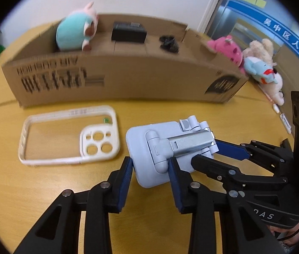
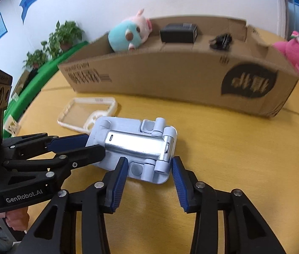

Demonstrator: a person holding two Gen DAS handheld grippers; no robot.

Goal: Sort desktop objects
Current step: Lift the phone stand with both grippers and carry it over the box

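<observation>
A folded light-blue phone stand point(image 1: 160, 146) with a silver hinge bar lies flat on the yellow table; it also shows in the right wrist view point(image 2: 136, 148). My left gripper point(image 1: 151, 165) is open, its fingers on either side of the stand's near end. My right gripper point(image 2: 148, 167) is open, its fingers straddling the stand's other end; it enters the left wrist view from the right point(image 1: 210, 152). A white phone case point(image 1: 69, 137) lies on the table to the left of the stand, also in the right wrist view point(image 2: 88, 112).
A long open cardboard box point(image 1: 117, 78) stands behind, holding a teal-pink plush point(image 1: 75, 31), a black box point(image 1: 129, 31) and a small black item point(image 1: 169, 43). A pink plush point(image 1: 226, 48) and a beige-blue plush point(image 1: 263, 67) sit at its right end.
</observation>
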